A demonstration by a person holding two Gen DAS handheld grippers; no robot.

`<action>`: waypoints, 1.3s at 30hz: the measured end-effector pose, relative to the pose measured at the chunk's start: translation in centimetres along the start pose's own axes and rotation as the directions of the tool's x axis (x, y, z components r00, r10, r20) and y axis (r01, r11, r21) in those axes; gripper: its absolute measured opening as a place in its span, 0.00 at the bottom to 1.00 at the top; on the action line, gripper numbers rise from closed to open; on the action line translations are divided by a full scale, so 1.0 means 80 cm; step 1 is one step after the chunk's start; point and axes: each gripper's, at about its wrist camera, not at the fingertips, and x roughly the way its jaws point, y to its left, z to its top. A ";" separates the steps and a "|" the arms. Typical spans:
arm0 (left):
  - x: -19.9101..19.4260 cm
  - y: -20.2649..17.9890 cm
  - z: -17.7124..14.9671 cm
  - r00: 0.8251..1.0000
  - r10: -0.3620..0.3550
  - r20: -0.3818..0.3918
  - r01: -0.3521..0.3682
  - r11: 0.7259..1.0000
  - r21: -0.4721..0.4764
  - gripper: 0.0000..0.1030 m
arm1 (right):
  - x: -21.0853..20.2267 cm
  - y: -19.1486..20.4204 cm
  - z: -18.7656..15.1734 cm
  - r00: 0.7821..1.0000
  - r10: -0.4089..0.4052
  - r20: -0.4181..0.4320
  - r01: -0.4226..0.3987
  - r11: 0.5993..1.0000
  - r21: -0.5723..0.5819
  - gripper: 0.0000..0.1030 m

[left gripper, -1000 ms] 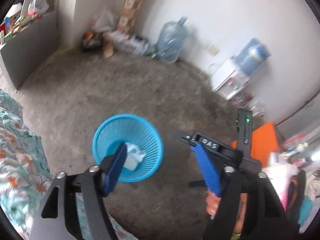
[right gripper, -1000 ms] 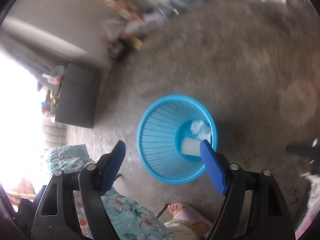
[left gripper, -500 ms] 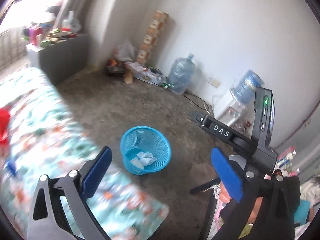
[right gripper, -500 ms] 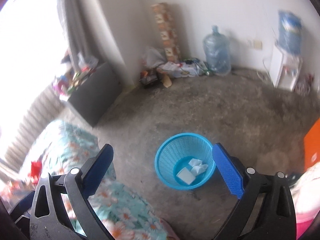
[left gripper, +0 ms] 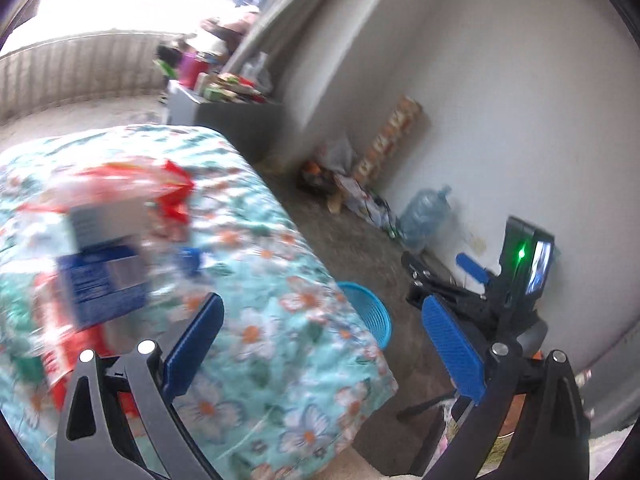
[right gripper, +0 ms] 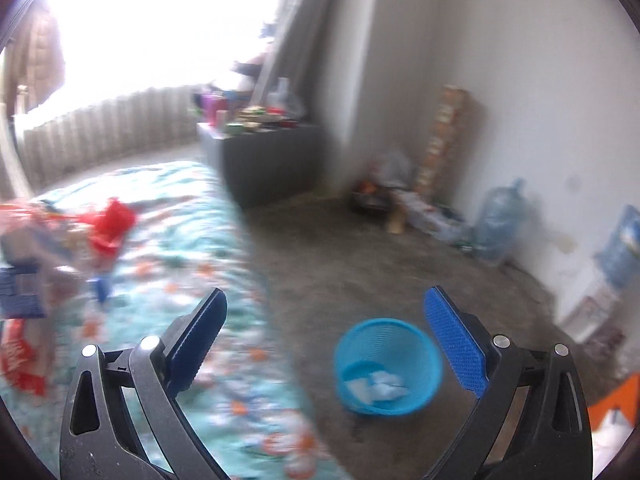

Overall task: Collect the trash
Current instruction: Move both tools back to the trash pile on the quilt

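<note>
A blue mesh basket (right gripper: 388, 344) stands on the concrete floor beside the bed, with white paper scraps (right gripper: 376, 388) in it. In the left wrist view the bed's edge hides most of the basket (left gripper: 370, 314). Blurred trash lies on the floral bed cover (left gripper: 280, 320): a blue-and-grey box (left gripper: 100, 276), red wrappers (left gripper: 172, 192) and a small blue cap (left gripper: 192, 260). My left gripper (left gripper: 320, 316) hangs open over the bed's near corner, holding nothing. My right gripper (right gripper: 326, 304) is open and empty above the floor, the basket just under its right finger. Its black body (left gripper: 516, 292) shows in the left wrist view.
A grey cabinet (right gripper: 260, 168) loaded with small items stands past the bed. Along the white wall are a tall patterned box (right gripper: 444, 140), a pile of clutter (right gripper: 384, 192), a large water bottle (right gripper: 496, 224) and a water dispenser (right gripper: 620, 256). Something orange (right gripper: 616, 400) sits at the lower right.
Both grippers rose and drew back from over the basket, swinging left toward the bed. Their jaws widened. The bed and its trash came into view; the basket shrank toward the lower right.
</note>
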 end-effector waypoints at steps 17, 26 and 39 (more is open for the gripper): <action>-0.111 0.090 0.041 0.959 0.051 0.279 -0.052 0.999 -0.005 0.95 | 0.037 0.047 0.031 0.870 0.479 -0.121 -0.434 0.858 0.276 0.86; -0.087 0.218 0.130 0.980 -0.133 0.151 0.179 0.918 -0.354 0.94 | 0.076 0.073 0.034 0.755 0.625 -0.200 -0.526 0.758 0.386 0.73; 0.043 0.318 0.199 0.978 -0.127 -0.163 0.024 0.855 -0.518 0.74 | 0.185 0.126 0.057 0.508 0.821 -0.259 -0.592 0.552 0.587 0.60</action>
